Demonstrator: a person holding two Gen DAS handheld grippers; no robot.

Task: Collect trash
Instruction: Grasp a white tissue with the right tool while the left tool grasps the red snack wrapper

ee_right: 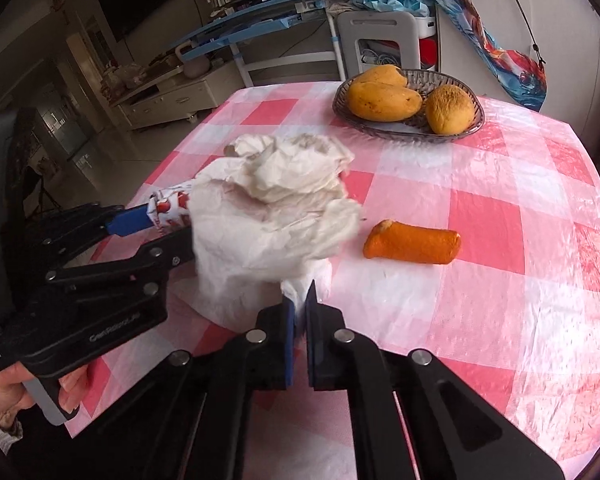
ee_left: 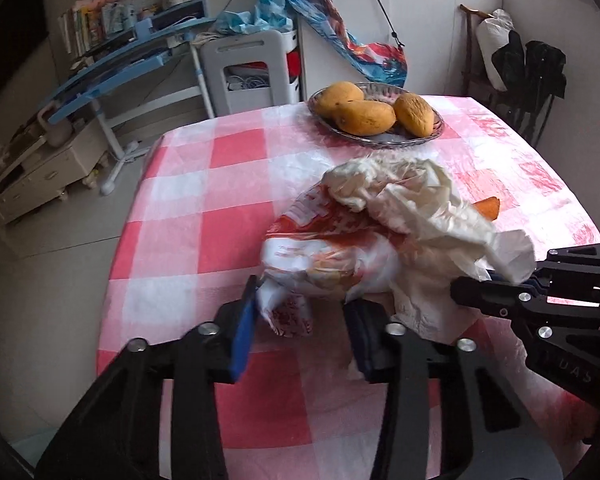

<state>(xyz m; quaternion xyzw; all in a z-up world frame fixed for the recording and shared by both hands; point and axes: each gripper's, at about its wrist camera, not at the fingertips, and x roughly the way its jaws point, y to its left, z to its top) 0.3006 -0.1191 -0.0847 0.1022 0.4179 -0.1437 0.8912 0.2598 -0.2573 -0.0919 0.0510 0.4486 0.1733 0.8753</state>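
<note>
**Bag and tissue held over the table, peel still waiting**

I judge that I am in the middle of the collecting step: the plastic bag [ee_left: 324,248] is held above the checked tablecloth [ee_left: 220,184], and crumpled white tissue [ee_right: 284,208] sits in and over its mouth.

My left gripper [ee_left: 300,320] has its fingers apart, and one edge of the bag lies against the left blue pad [ee_left: 246,320]. In the right wrist view that edge looks pinched near the tip, but I cannot tell if the grip is firm or only a touch. My right gripper [ee_right: 300,312] has its fingers nearly together, and a fold of the white tissue is clamped between them.

The bag's long axis runs from my left gripper, near me, away toward the fruit bowl [ee_right: 452,130], and the tissue end points to the far right side. The bowl with three mangoes stands well apart, at the far edge of the table.

An orange peel [ee_right: 412,242] lies on the cloth just beside the tissue, on its right. Its long axis goes left to right across the table, the paler end toward the tissue.

The next move, I think, calls for pushing the tissue fully into the bag, then freeing the right gripper to pick up the peel. The bag mouth must stay wide for this.
</note>
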